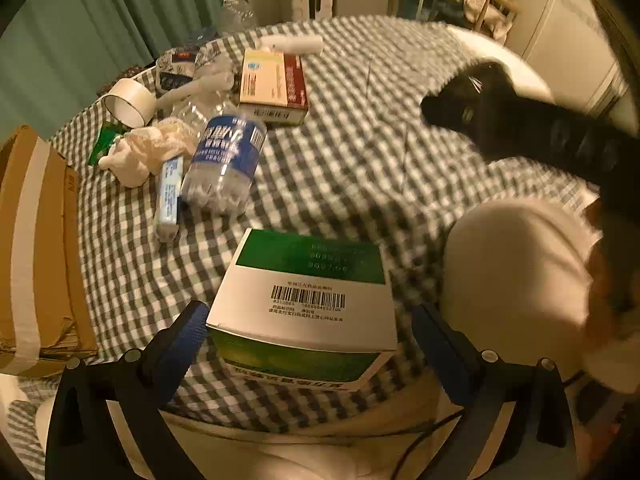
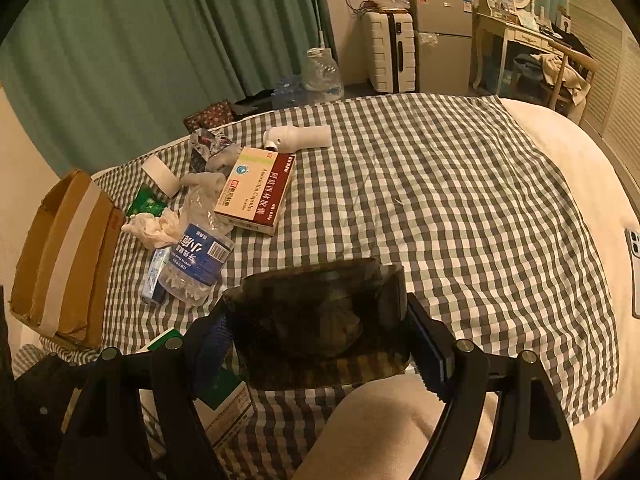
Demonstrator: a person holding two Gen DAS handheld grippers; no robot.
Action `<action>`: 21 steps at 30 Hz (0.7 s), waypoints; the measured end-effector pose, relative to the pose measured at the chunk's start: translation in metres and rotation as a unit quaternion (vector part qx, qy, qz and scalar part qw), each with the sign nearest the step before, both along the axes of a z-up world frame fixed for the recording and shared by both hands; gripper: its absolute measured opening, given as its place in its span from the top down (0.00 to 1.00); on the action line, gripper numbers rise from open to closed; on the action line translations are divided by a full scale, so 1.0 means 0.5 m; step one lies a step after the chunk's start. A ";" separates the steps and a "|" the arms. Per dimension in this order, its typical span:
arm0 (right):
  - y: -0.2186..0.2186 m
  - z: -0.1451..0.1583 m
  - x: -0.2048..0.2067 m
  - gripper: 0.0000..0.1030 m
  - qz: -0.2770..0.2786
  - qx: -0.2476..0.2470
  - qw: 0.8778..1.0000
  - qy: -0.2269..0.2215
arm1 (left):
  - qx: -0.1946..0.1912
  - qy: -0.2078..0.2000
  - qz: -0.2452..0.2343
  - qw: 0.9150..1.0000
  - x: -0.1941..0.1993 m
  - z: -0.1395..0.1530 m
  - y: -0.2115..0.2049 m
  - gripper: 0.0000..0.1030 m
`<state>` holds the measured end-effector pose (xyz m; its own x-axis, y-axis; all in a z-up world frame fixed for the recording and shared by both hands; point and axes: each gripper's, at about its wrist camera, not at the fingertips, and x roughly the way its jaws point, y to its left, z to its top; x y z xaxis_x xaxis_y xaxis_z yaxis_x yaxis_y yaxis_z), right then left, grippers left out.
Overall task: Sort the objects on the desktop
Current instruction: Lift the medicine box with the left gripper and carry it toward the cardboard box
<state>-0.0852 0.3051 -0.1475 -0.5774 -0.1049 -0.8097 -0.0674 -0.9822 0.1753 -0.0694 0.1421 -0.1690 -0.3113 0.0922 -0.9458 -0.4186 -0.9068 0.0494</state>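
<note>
Two grips: my right gripper (image 2: 320,344) clamps a dark tub (image 2: 320,320), lower centre. My left gripper (image 1: 308,332) straddles the green box (image 1: 300,304); contact unclear. I judge placing comes next; clutter lies upper left.

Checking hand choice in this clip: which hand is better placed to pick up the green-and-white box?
Left. The left gripper has its fingers either side of the green-and-white box, apparently not yet pressing it. The right gripper is already clamped on a dark translucent container.
</note>
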 end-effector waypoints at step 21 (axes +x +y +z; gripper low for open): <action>0.008 -0.047 -0.016 0.24 0.008 -0.005 0.998 -0.055 | 0.034 -0.012 0.071 0.997 -0.031 -0.035 -0.071 0.07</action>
